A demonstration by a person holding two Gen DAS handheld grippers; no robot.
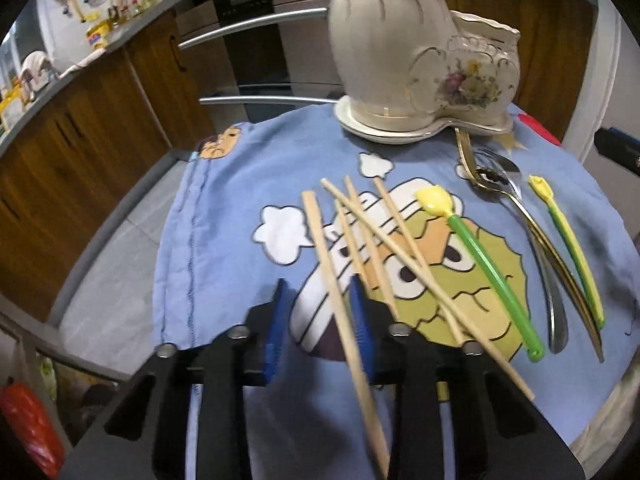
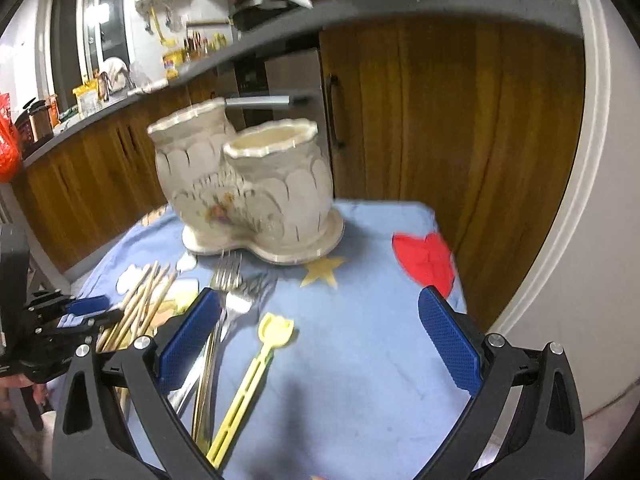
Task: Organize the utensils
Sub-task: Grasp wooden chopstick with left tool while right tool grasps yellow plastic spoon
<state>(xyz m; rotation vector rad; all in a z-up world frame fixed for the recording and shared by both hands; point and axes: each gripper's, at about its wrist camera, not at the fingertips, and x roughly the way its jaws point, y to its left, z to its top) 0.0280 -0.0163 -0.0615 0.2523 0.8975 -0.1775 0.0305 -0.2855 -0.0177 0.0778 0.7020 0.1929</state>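
Note:
A cream ceramic two-pot utensil holder stands at the far end of a blue cartoon cloth. Several wooden chopsticks lie on the cloth. My left gripper is partly open around one chopstick, which lies against the right blue pad; I cannot tell if it is pinched. Two yellow-green plastic picks, a fork and a spoon lie to the right. My right gripper is open and empty over a yellow pick and metal forks.
Wooden cabinets and an oven with steel handles stand behind the table. A red patch is printed on the cloth at the right. The left gripper body shows at the left of the right wrist view.

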